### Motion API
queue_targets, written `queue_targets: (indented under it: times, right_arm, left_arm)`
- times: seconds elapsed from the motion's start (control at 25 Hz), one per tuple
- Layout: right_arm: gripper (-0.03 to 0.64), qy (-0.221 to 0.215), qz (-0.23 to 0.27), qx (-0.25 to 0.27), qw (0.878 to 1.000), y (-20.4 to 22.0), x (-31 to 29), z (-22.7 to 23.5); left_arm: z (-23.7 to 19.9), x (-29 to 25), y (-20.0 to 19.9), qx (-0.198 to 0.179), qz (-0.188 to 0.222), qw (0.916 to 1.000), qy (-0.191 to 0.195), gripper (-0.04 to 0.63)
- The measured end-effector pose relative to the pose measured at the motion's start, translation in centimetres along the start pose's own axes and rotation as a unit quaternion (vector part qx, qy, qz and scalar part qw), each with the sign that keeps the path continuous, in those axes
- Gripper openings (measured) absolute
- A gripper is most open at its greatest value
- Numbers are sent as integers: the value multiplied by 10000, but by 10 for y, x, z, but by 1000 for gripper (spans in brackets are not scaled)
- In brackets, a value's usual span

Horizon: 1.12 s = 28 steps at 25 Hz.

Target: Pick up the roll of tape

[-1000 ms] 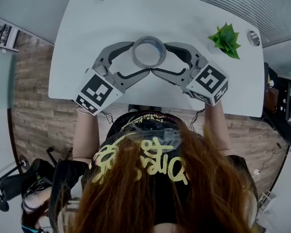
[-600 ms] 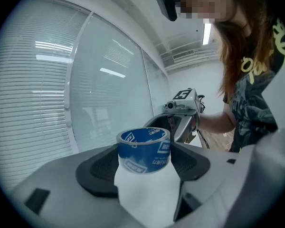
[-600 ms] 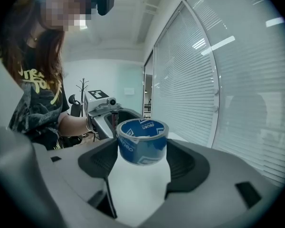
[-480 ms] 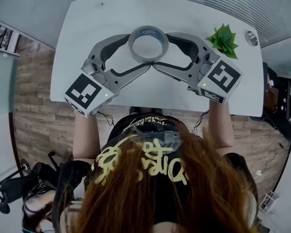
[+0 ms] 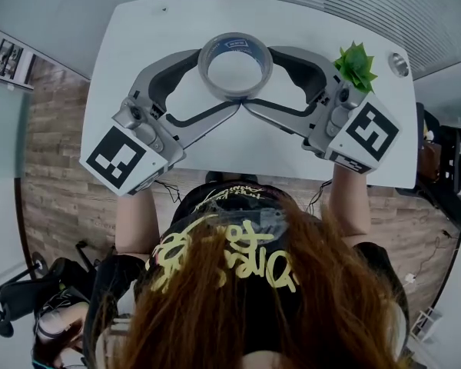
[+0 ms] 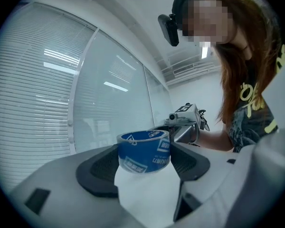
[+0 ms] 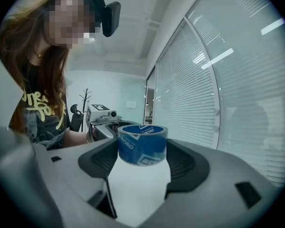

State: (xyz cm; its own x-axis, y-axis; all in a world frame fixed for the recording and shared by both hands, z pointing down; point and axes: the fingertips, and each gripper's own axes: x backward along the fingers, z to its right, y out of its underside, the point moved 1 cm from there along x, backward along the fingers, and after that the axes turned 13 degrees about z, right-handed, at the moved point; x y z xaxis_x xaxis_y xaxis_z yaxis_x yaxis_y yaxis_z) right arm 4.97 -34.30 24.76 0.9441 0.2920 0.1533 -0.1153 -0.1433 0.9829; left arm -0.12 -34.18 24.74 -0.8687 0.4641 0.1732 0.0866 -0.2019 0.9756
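The roll of tape is held over the far middle of the white table, caught between both tools. The left gripper and right gripper each have their jaws spread wide, pads pressing on the roll's sides.

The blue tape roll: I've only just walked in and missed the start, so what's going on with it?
A person holds a two-jaw gripper in each hand. The left gripper and the right gripper face each other, and the roll of blue tape sits clamped in the jaws of both at once. The roll appears raised off the white table, so the pick-up looks done.
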Motion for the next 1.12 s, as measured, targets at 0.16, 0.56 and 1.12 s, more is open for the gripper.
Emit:
queue_targets:
  times: [0.16,0.56,1.12]
  right_arm:
    - [325,51,252,-51,9997,-11,0,-4]
    - [324,220,411,-223,9987,-8,1,-1]
    - [319,284,508,-280,9979,-11,2,-1]
  left_arm:
    - [2,2,-12,11,213,9998,-11,336]
    - [-1,3,-8,184,321,9993,-105,336]
    - [0,3,-12,174,384,9989,-180,334]
